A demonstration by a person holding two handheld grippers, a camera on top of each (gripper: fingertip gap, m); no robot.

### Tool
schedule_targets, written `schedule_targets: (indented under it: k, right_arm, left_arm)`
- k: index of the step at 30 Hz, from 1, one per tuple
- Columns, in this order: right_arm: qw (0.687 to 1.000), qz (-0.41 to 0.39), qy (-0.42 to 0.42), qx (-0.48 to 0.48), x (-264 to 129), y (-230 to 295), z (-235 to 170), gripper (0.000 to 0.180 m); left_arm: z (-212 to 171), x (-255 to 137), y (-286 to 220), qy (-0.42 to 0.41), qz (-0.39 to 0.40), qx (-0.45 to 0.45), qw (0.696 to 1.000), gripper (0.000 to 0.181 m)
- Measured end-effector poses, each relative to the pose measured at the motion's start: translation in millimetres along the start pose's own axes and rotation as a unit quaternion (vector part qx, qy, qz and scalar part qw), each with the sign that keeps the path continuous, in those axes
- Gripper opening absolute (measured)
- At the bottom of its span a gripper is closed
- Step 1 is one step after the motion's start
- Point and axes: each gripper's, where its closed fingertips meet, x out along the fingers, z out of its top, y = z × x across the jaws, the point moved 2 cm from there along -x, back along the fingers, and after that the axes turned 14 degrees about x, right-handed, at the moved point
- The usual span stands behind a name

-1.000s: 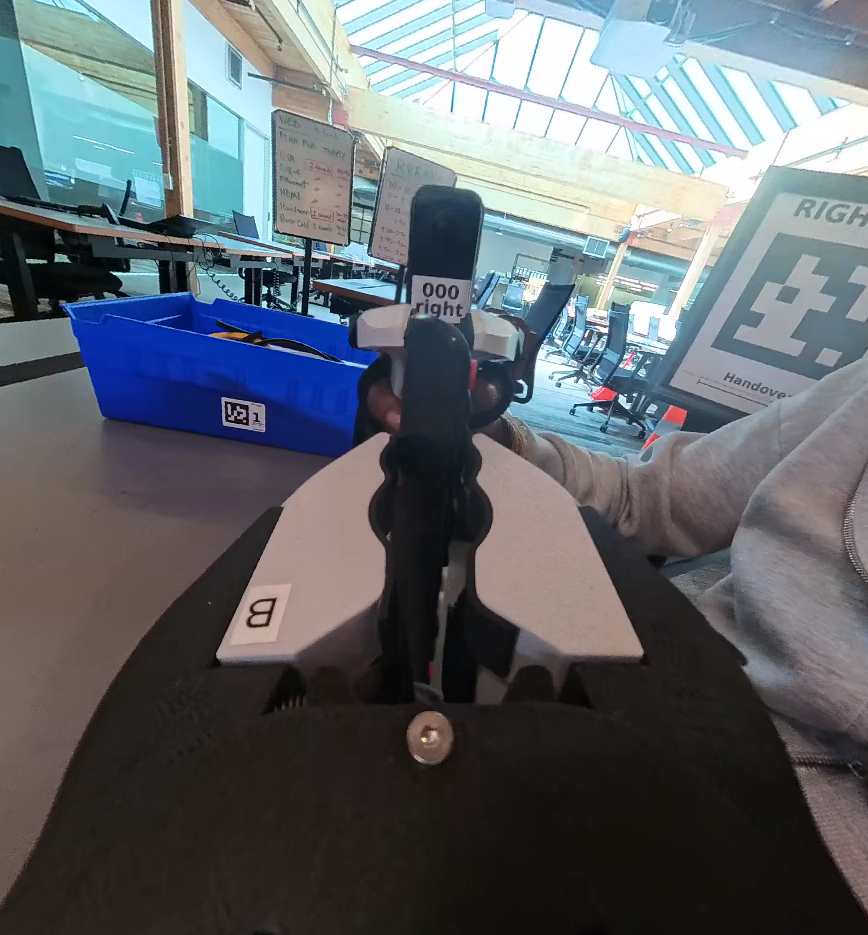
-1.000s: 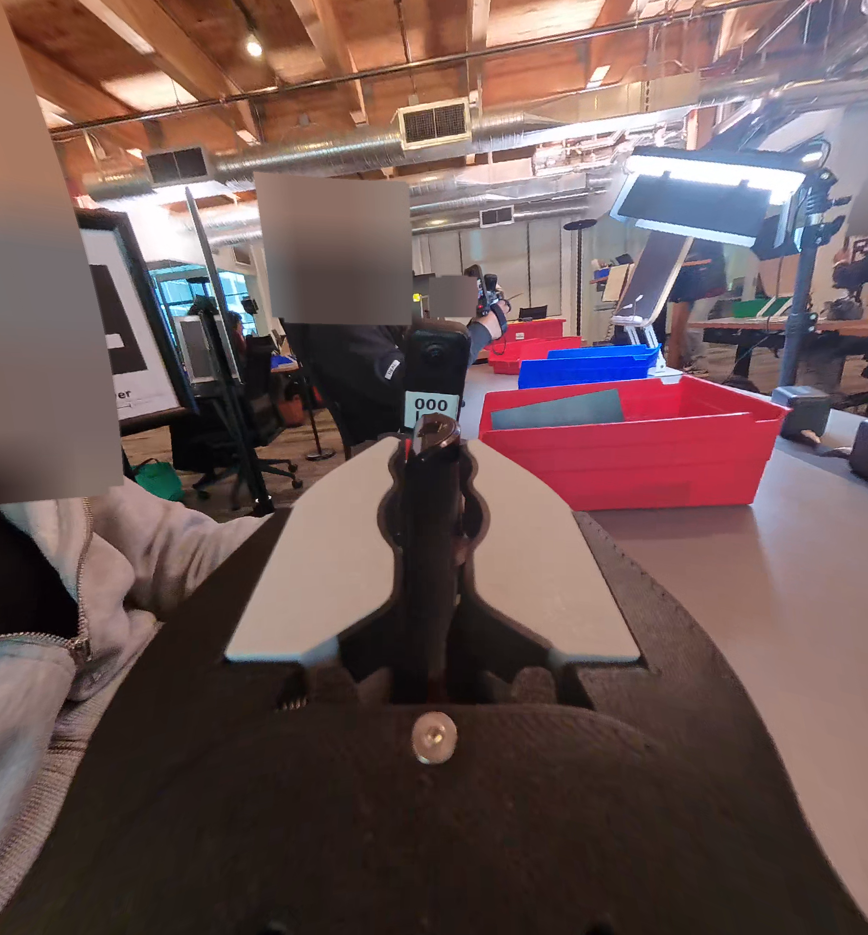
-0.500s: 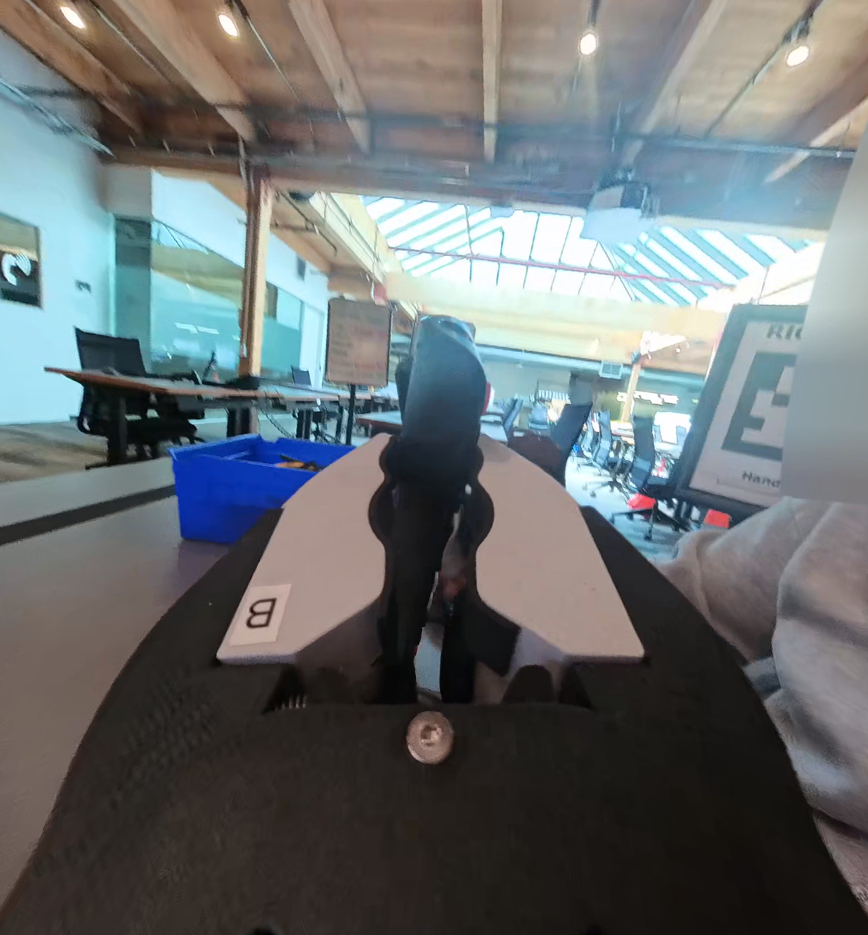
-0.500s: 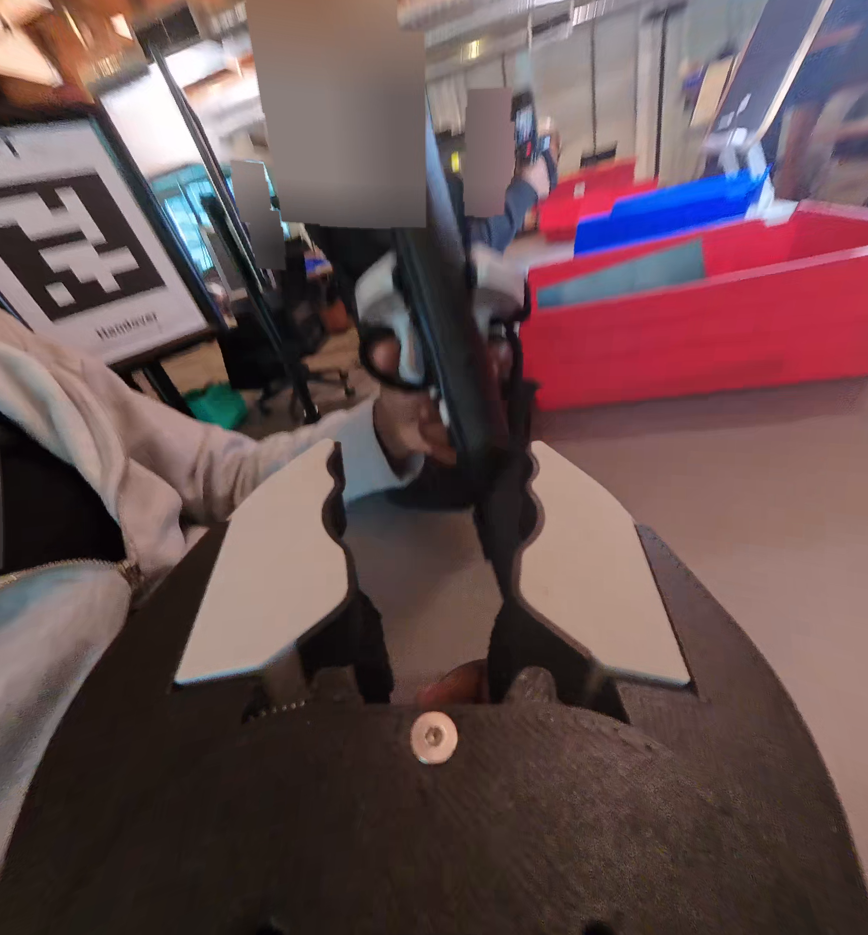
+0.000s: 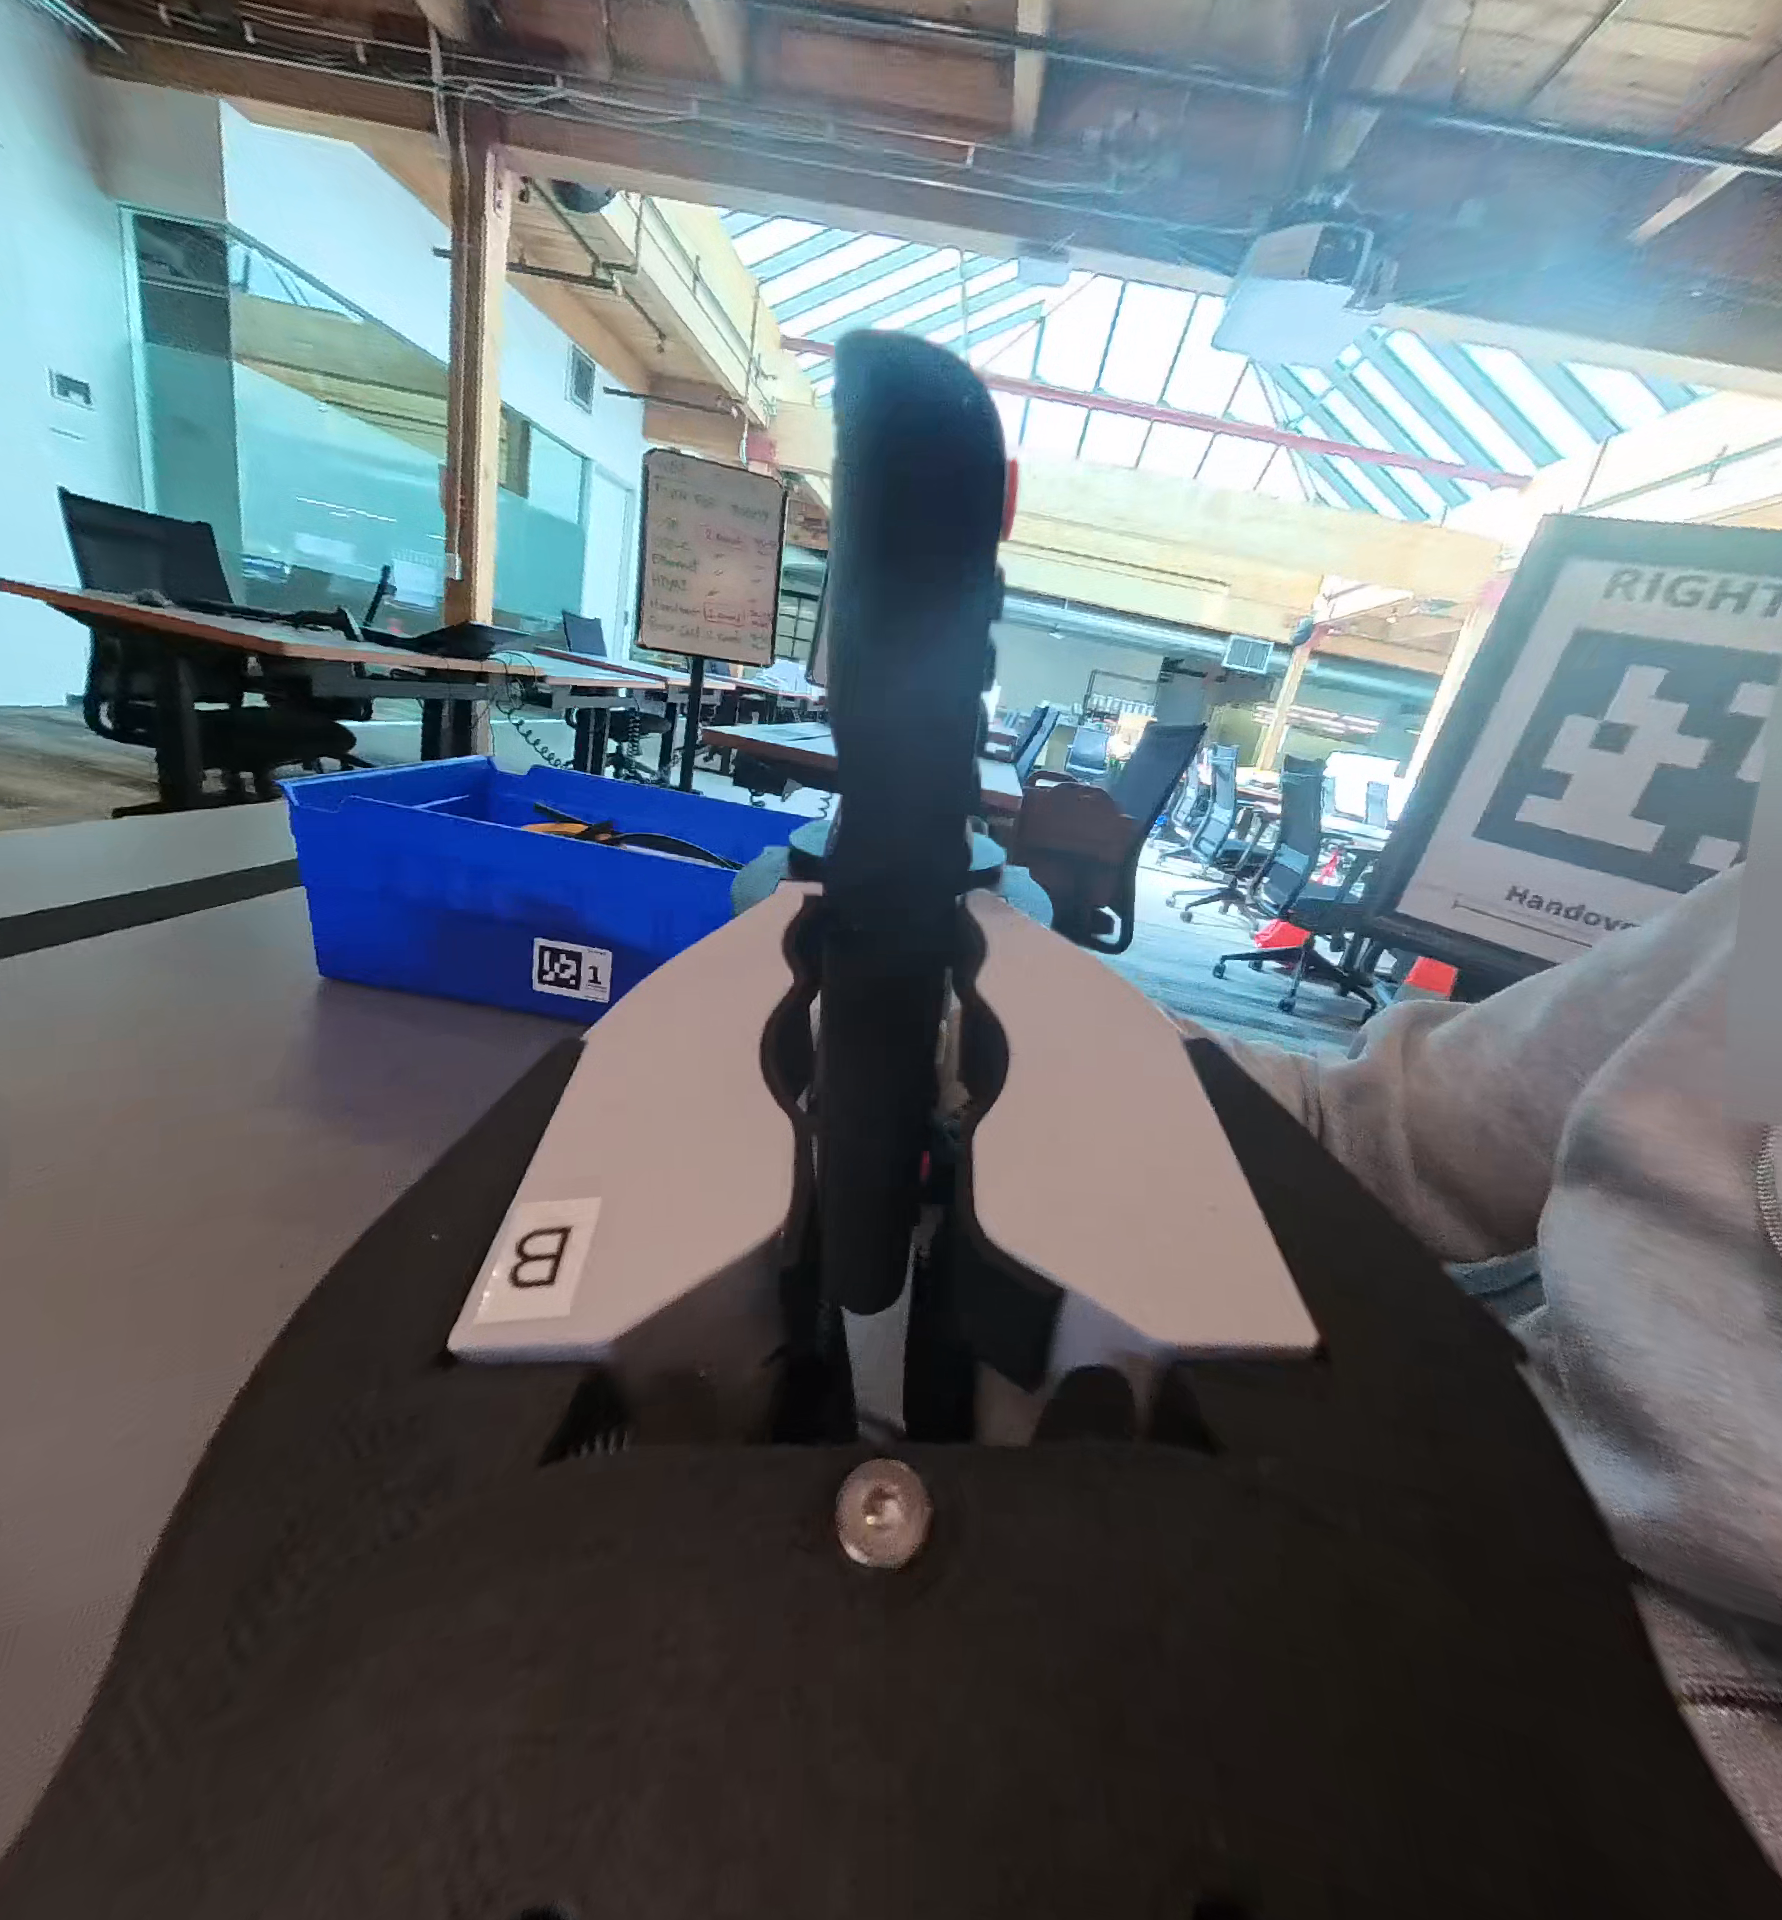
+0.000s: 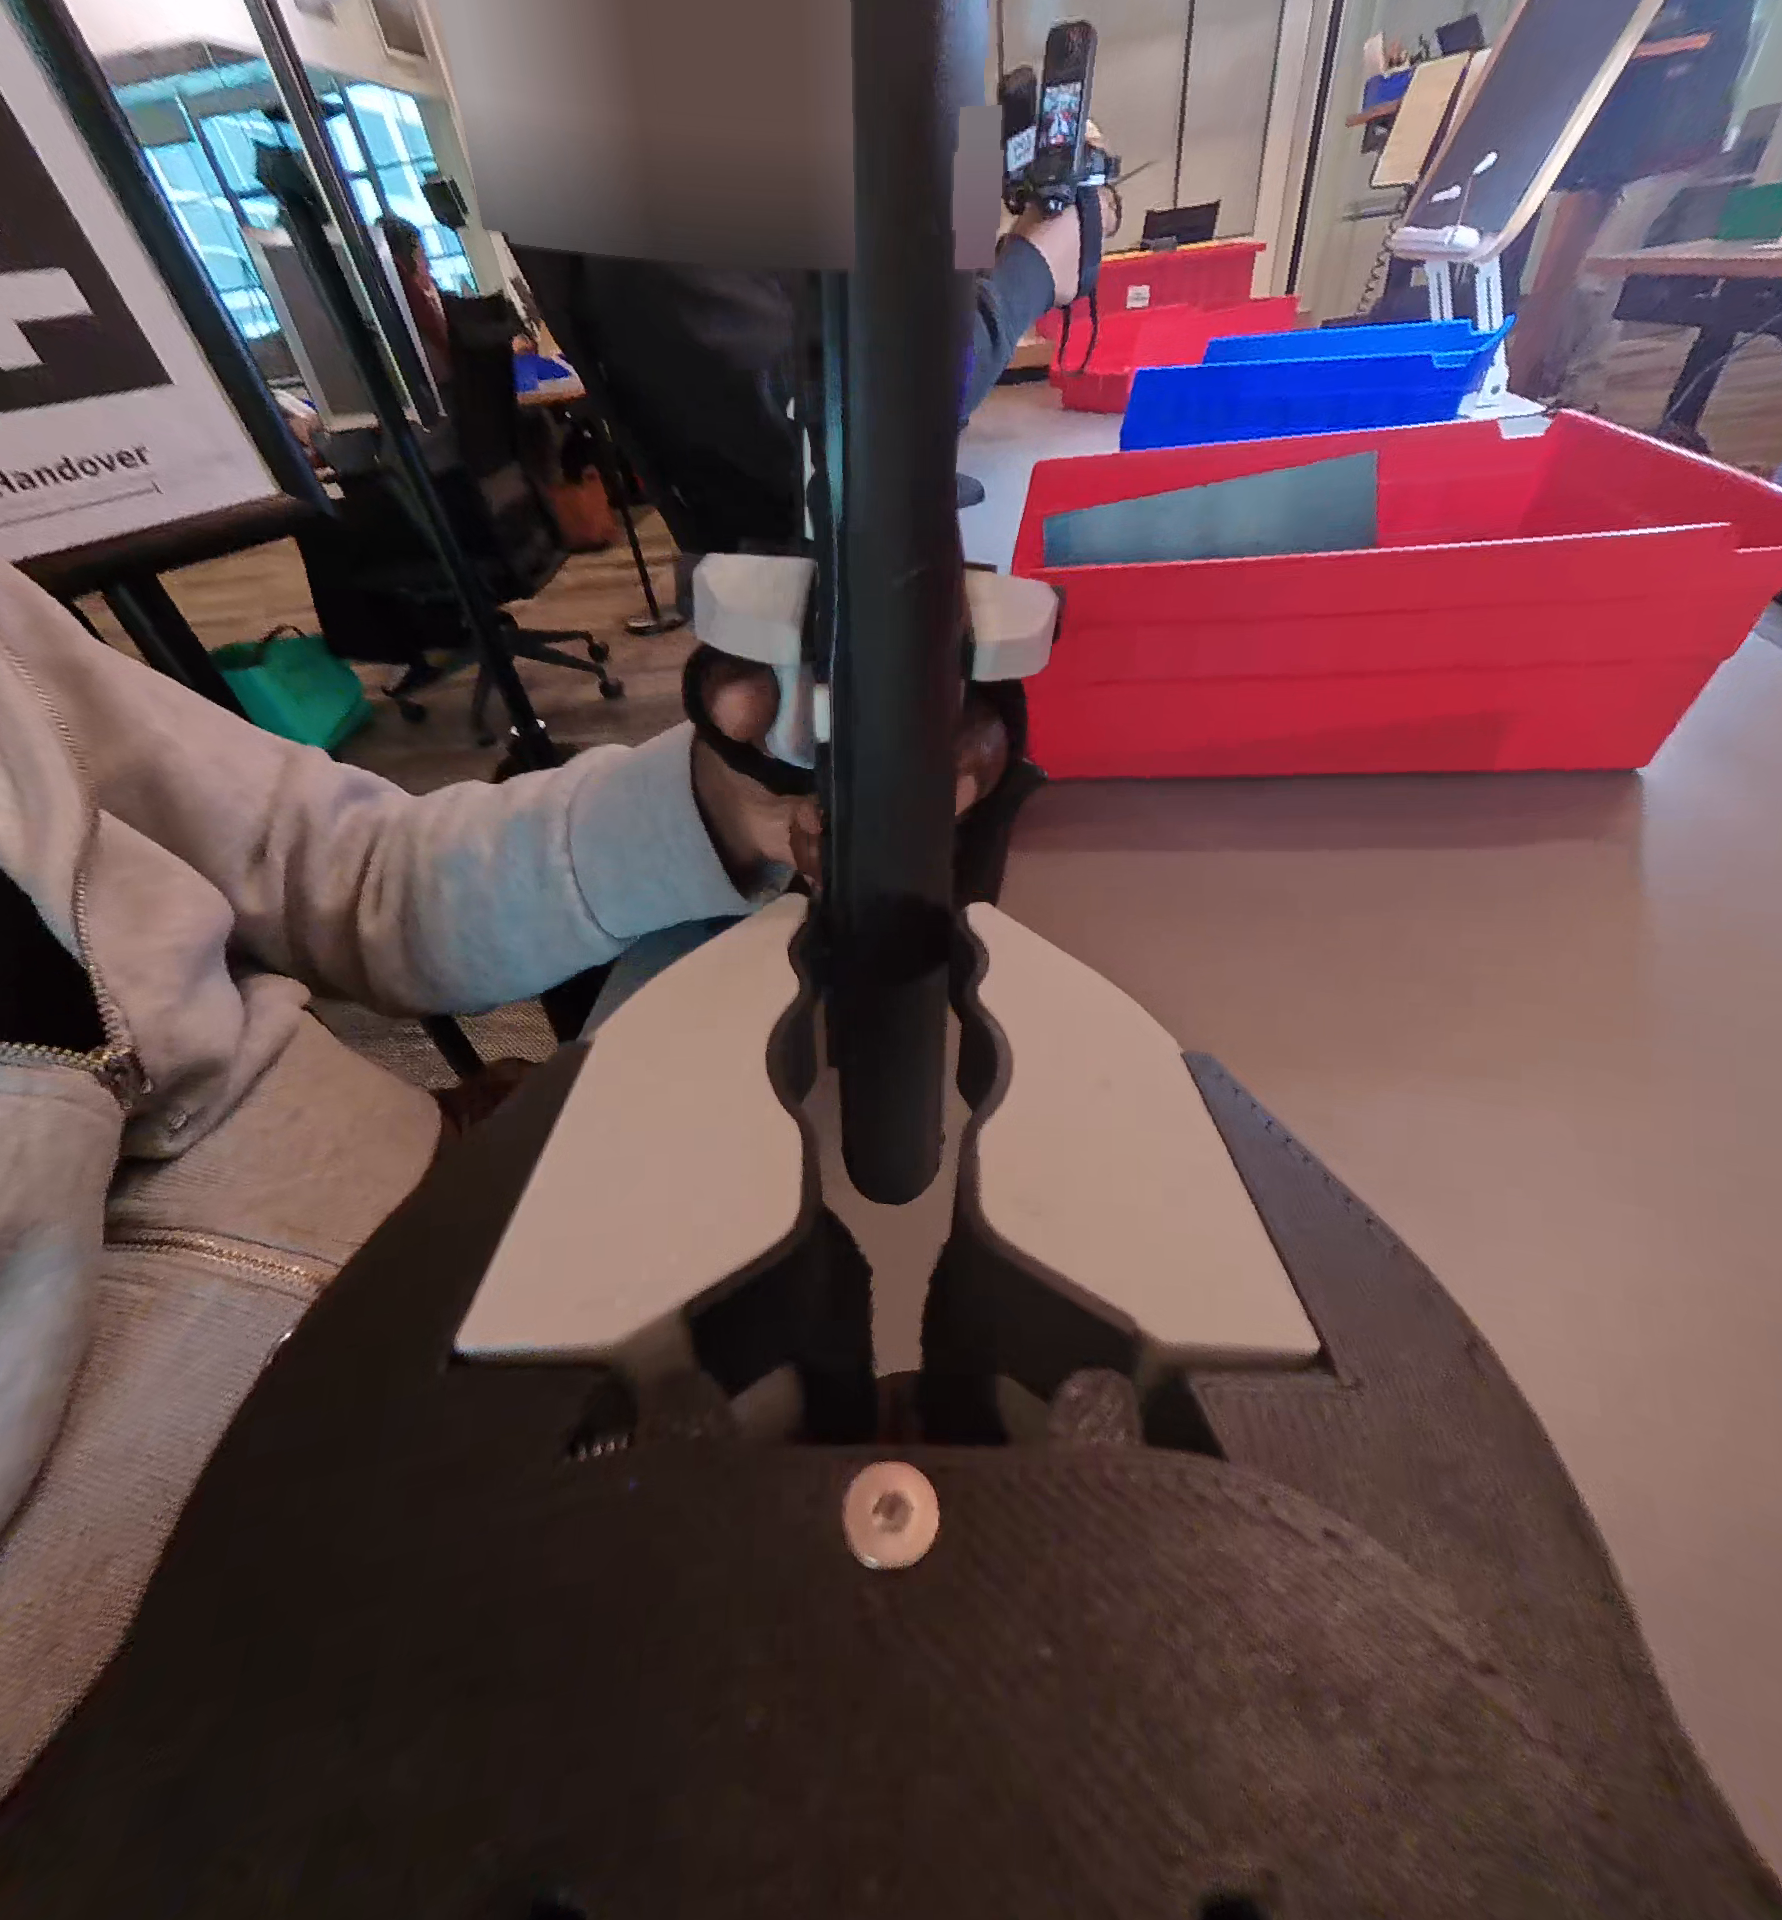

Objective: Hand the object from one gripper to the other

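Note:
A black remote [image 5: 913,623] stands upright between the fingers of my left gripper [image 5: 887,935], which is shut on its lower part. In the right wrist view the same remote [image 6: 892,520] rises between the fingers of my right gripper [image 6: 887,925], which is shut on its lower end. The two grippers face each other across the remote. The left gripper [image 6: 882,634] shows behind it, held by a hand in a grey sleeve [image 6: 399,883]. The right gripper's grey fingers [image 5: 1022,899] peek out behind the remote in the left wrist view.
A blue bin [image 5: 430,894] stands on the grey table [image 5: 139,1143] to the left. A red bin [image 6: 1386,644] stands on the table [image 6: 1489,1039] to the right. A marker sign [image 5: 1593,748] stands beyond the table edge. A person with a camera [image 6: 1058,104] is far behind. The left gripper's tips are roughly 4 cm from the right gripper's.
Half a second ago the right gripper was open with the remote tilted before it. It has now closed on the remote, which stands upright. The left gripper has kept its hold.

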Motion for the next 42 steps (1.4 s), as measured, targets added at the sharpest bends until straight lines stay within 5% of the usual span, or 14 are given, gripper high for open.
schedule_targets:
  k: [3,6,9,14,16,20,22,26,29,32,35,38,42]
  right_arm:
    - [0.999,0.006,-0.036,0.003,-1.1,1.6,9.5,0.023]
    - [0.989,-0.002,-0.141,0.035,-8.2,-6.1,30.6,0.065]
    - [0.967,0.028,-0.231,0.102,-7.7,-8.6,41.2,0.087]
    - [0.938,0.088,-0.315,0.113,1.7,3.8,53.0,0.073]
    - [0.947,0.089,-0.297,0.078,2.2,9.6,49.7,0.025]
    - [0.962,0.07,-0.261,0.039,-8.2,12.9,48.6,0.025]
    - [0.967,0.095,-0.229,0.053,-10.6,18.0,46.6,0.024]
    - [0.979,0.074,-0.184,0.045,-10.5,15.8,43.3,0.024]
    - [0.959,0.091,-0.262,0.06,-15.1,15.9,55.7,0.028]
    - [0.896,0.106,-0.417,0.108,-32.4,8.0,72.2,0.064]
    - [0.889,0.121,-0.422,0.131,-20.0,9.8,67.3,0.075]
    - [0.897,0.11,-0.414,0.105,-3.8,18.0,63.9,0.063]
    - [0.899,0.107,-0.417,0.079,-8.1,22.0,63.3,0.022]
  left_arm:
    - [11.8,-3.1,4.6,-0.05,0.027,0.002,0.998,0.022]
    - [37.5,-17.1,14.6,-0.166,0.072,-0.016,0.983,0.022]
    - [51.8,-28.1,21.9,-0.256,0.11,-0.033,0.96,0.021]
    - [47.5,-13.7,18.1,-0.27,0.108,-0.046,0.956,0.021]
    - [43.4,-6.3,15.3,-0.257,0.098,-0.05,0.96,0.022]
    - [38.7,-1.8,8.3,-0.217,0.063,-0.051,0.973,0.026]
    - [34.7,0.1,4.4,-0.186,0.032,-0.067,0.98,0.045]
    - [29.9,-2.5,2.7,-0.154,0.04,-0.038,0.987,0.024]
    - [38.0,-3.1,5.1,-0.206,0.076,-0.041,0.975,0.023]
    - [51.9,-16.2,12.0,-0.326,0.143,-0.052,0.933,0.023]
    - [50.5,-16.4,11.1,-0.377,0.183,-0.049,0.906,0.023]
    - [44.1,-0.5,3.7,-0.363,0.181,-0.038,0.913,0.024]
    - [39.6,10.8,-2.2,-0.315,0.167,-0.021,0.934,0.024]
